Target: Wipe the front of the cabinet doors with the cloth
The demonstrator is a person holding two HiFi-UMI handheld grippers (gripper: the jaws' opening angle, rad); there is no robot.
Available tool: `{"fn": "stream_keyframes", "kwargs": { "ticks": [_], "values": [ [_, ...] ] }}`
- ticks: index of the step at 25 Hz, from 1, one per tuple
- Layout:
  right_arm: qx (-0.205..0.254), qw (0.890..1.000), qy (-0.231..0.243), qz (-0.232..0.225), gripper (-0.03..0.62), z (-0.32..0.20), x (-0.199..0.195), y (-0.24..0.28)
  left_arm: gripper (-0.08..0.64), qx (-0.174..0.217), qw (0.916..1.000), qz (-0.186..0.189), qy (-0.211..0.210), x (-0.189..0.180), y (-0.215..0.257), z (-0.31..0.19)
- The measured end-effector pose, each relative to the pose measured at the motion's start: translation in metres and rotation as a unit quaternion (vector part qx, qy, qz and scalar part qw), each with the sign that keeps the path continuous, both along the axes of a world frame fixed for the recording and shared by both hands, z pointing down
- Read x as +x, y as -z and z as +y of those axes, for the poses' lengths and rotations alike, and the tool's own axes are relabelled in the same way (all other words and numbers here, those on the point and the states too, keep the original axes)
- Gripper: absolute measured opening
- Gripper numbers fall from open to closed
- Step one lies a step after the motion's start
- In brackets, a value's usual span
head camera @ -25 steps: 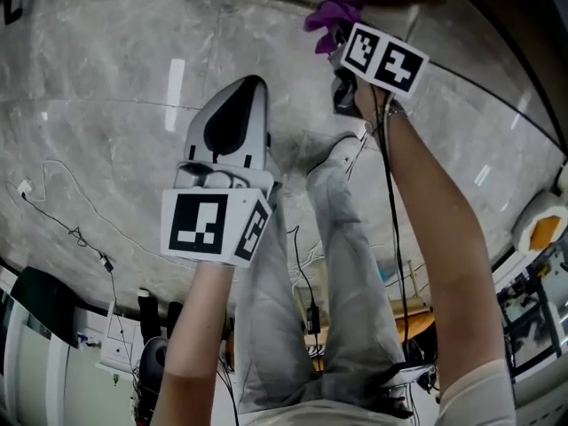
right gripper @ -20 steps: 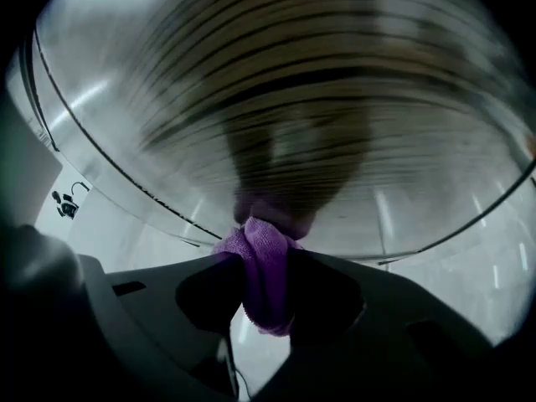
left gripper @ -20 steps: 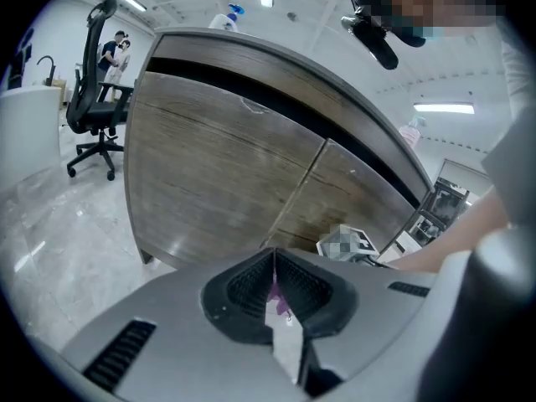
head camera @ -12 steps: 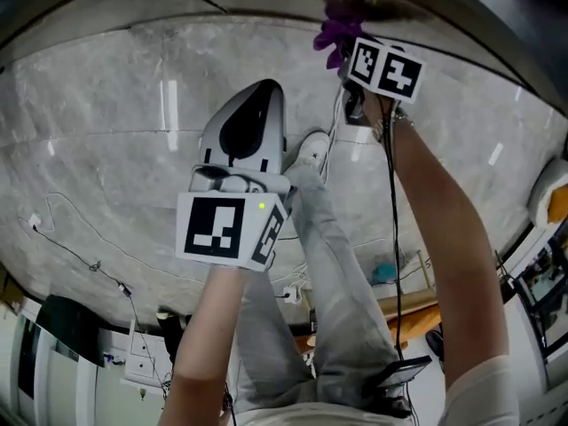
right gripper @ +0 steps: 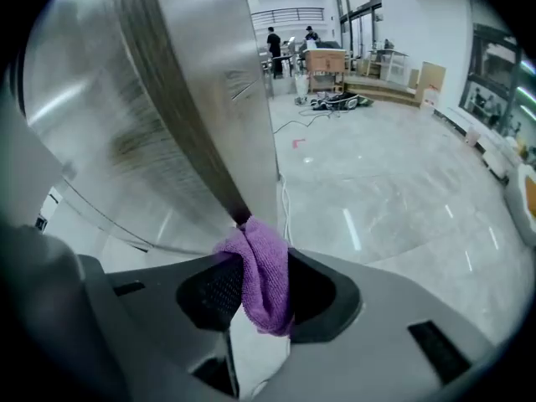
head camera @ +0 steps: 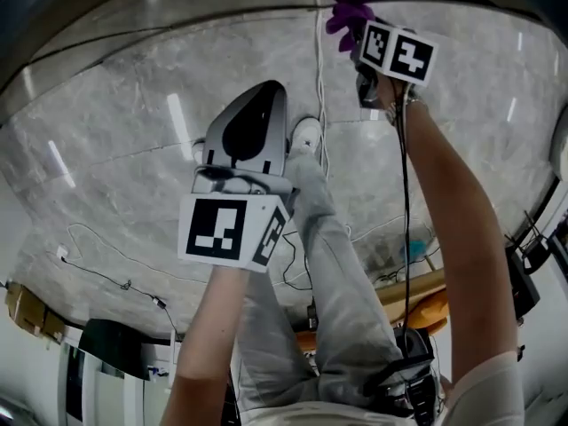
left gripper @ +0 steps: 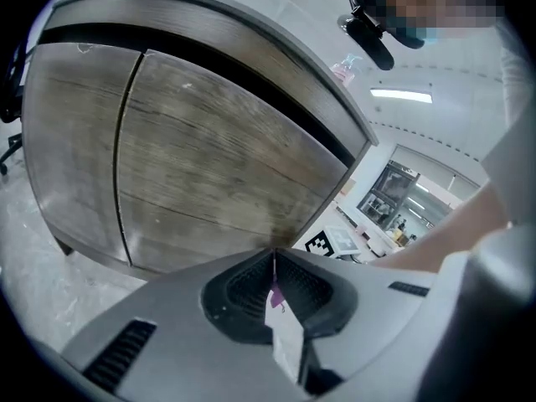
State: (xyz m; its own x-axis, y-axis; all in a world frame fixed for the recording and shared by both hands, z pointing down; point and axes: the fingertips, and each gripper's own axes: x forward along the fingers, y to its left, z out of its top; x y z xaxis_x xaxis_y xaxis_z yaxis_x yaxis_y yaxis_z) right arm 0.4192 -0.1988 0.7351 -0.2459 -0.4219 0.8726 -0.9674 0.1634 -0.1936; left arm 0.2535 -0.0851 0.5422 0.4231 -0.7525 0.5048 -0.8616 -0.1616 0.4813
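The purple cloth point(head camera: 348, 11) point(right gripper: 261, 270) is pinched in my right gripper point(head camera: 359, 35) point(right gripper: 255, 249), which is shut on it and holds it against the cabinet's edge point(right gripper: 209, 141) at the top of the head view. In the left gripper view the cabinet's two wood-grain doors point(left gripper: 218, 149) stand ahead, with a dark strip under the top. My left gripper point(head camera: 259, 91) point(left gripper: 274, 262) hangs lower in mid-air, away from the doors, its jaws shut with only a purple fleck between them.
My grey-trousered legs point(head camera: 333, 264) and a white shoe point(head camera: 306, 136) stand on the marble floor. A white cable point(head camera: 319, 69) and a thin dark cord point(head camera: 115, 282) lie on it. A spray bottle point(left gripper: 343, 69) sits on the cabinet top. Desks and people stand far off point(right gripper: 289, 44).
The right gripper with the cloth has shifted a little to the right along the cabinet. The head view has swung, so the floor looks different. The left gripper has hardly moved.
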Motion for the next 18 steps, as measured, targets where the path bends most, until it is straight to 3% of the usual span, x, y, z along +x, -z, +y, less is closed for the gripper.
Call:
{"fn": "stream_keyframes", "kwargs": {
  "ticks": [4, 8, 11, 18],
  "values": [
    [-0.001, 0.999, -0.039, 0.007, 0.135, 0.022, 0.026, 0.011, 0.017, 0.002, 1.0000, -0.002, -0.009, 0.001, 0.011, 0.005],
    [-0.018, 0.999, -0.033, 0.012, 0.135, 0.053, 0.008, 0.008, 0.017, 0.008, 0.9999, -0.002, -0.014, -0.022, 0.017, 0.007],
    [-0.029, 0.999, -0.027, -0.014, 0.135, 0.072, -0.042, -0.002, 0.017, 0.007, 0.9997, -0.010, -0.020, -0.059, 0.015, 0.013],
    [-0.042, 0.997, 0.023, -0.056, 0.135, 0.095, -0.202, -0.021, 0.017, 0.001, 0.9987, -0.036, -0.038, -0.164, 0.001, 0.040]
  ]
}}
